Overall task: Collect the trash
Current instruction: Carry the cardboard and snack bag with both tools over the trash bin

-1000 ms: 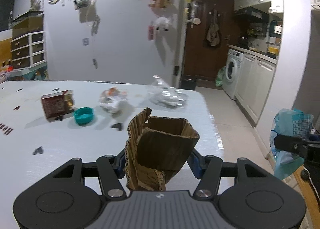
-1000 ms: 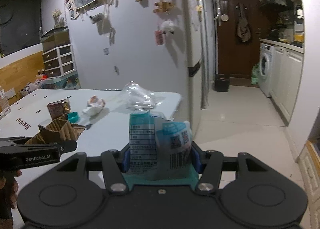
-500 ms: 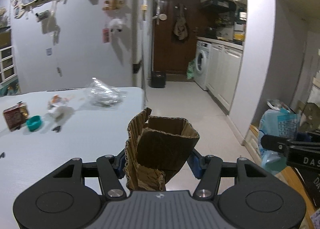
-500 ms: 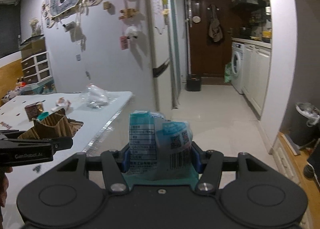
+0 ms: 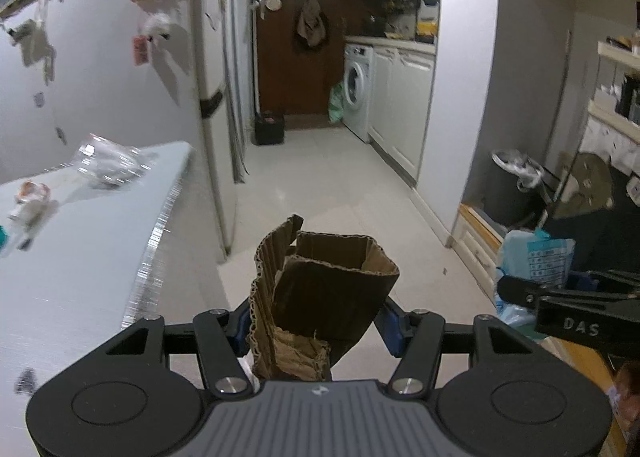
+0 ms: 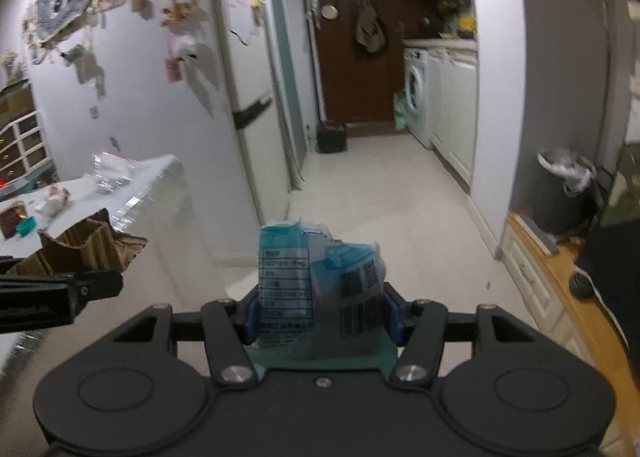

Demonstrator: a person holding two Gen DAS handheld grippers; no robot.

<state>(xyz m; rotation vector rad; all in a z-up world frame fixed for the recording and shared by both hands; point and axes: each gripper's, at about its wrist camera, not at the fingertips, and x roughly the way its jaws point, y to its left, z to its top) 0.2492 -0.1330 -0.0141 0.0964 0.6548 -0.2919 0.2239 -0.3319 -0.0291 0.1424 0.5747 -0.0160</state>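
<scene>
My left gripper [image 5: 316,321] is shut on a crushed brown cardboard box [image 5: 320,297], held over the floor just past the white table's corner [image 5: 160,217]. My right gripper [image 6: 320,317] is shut on a crumpled blue-and-clear plastic packet [image 6: 320,277] with a barcode. In the right wrist view the left gripper and its cardboard [image 6: 80,253] show at the left; in the left wrist view the right gripper and its packet [image 5: 536,257] show at the right. A dark trash bin [image 6: 560,193] lined with a white bag stands by the right wall.
On the table lie a clear plastic wrapper [image 5: 108,165], a crumpled wrapper [image 5: 32,197], a teal cap [image 6: 26,226] and a small brown carton [image 6: 10,217]. A fridge [image 5: 212,97] borders the table. A white tiled corridor leads to a washing machine [image 5: 356,89] and brown door [image 5: 296,29].
Both grippers have swung right, away from the table and toward the corridor and the bin side of the room. The cardboard and the packet stay gripped as before.
</scene>
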